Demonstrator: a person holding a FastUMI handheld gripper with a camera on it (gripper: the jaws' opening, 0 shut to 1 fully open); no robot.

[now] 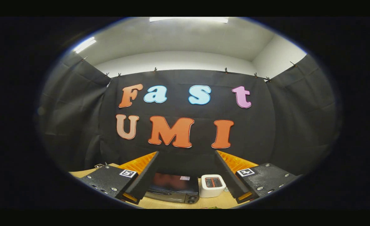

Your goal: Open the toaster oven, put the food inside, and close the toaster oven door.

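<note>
The gripper sits nearest, its two fingers spread wide apart with nothing between their inner faces. Each finger rises from a dark block with a small square marker on top. Between and below the fingers lies a wooden table. On it, just ahead of the fingers and nearer the left one, stands the toaster oven, dark, with its door closed and knobs at its right end. Just beside it, nearer the right finger, stands a small white toaster with two slots on top; whether the two appliances touch cannot be told. Beyond them hangs the booth's black cloth wall, and above it a pale ceiling with light strips.
</note>
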